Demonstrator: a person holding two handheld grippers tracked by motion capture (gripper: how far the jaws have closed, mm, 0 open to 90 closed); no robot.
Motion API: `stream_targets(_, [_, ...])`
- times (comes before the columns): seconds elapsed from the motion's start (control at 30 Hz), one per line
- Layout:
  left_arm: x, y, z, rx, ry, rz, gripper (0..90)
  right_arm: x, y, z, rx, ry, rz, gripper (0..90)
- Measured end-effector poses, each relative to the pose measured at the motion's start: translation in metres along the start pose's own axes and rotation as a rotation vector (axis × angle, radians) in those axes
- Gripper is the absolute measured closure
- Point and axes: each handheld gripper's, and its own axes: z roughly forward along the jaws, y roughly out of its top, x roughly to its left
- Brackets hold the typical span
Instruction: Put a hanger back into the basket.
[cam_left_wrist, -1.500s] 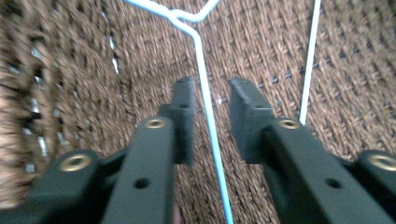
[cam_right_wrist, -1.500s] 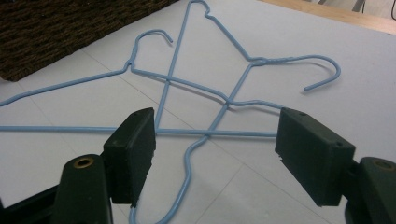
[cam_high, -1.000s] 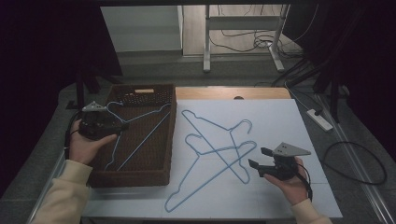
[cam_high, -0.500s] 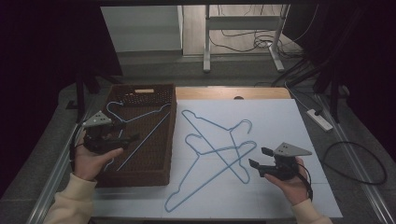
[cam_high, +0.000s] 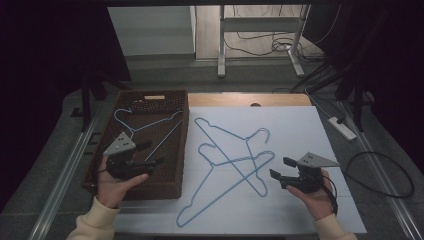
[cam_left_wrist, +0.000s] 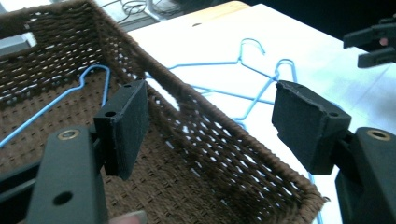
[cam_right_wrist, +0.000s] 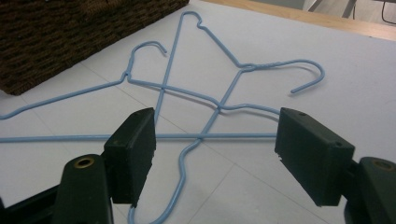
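A blue wire hanger (cam_high: 150, 125) lies in the brown woven basket (cam_high: 180, 150) on the left; it shows in the left gripper view as well (cam_left_wrist: 46, 108). My left gripper (cam_high: 152, 153) hovers over the basket's near part, open and empty (cam_left_wrist: 215, 116), its jaws pointing over the basket's rim (cam_left_wrist: 224, 121). Two more blue hangers (cam_high: 225, 131) (cam_high: 225, 188) lie crossed on the white sheet (cam_high: 300, 125). My right gripper (cam_high: 280, 167) is just right of them, open with nothing in it (cam_right_wrist: 215, 140), and faces the crossed wires (cam_right_wrist: 280, 61).
The basket's corner (cam_right_wrist: 70, 32) stands at the sheet's left edge. A wooden table edge (cam_high: 280, 99) runs behind the sheet. On the floor to the right lie a power strip (cam_high: 341, 127) and a looped cable (cam_high: 385, 172). The right side of the sheet is bare.
The left hand has drawn its gripper back from over the hanger toward the near end of the basket, still open. The right gripper has stayed where it was.
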Motion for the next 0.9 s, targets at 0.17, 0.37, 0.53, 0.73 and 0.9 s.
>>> stream_targets(0.17, [-0.005, -0.009, 0.000, -0.008, -0.009, 0.014, 28.0, -0.003, 0.000, -0.005, -0.005, 0.000, 0.014, 30.5])
stream_targets(0.37, [-0.009, -0.018, 0.004, 0.009, -0.013, 0.024, 28.0, -0.002, 0.000, -0.004, 0.001, 0.003, 0.013, 30.7])
stream_targets(0.53, [-0.011, -0.018, 0.004, 0.002, -0.017, 0.034, 28.0, -0.002, 0.000, -0.004, 0.000, 0.003, 0.011, 30.7])
stream_targets(0.73, [-0.013, -0.019, 0.003, -0.015, -0.021, 0.041, 28.0, -0.001, 0.001, -0.004, 0.000, 0.003, 0.008, 30.7])
stream_targets(0.9, [-0.014, -0.022, 0.003, -0.009, -0.019, 0.045, 27.8, -0.001, 0.002, -0.001, 0.006, 0.004, 0.006, 30.7])
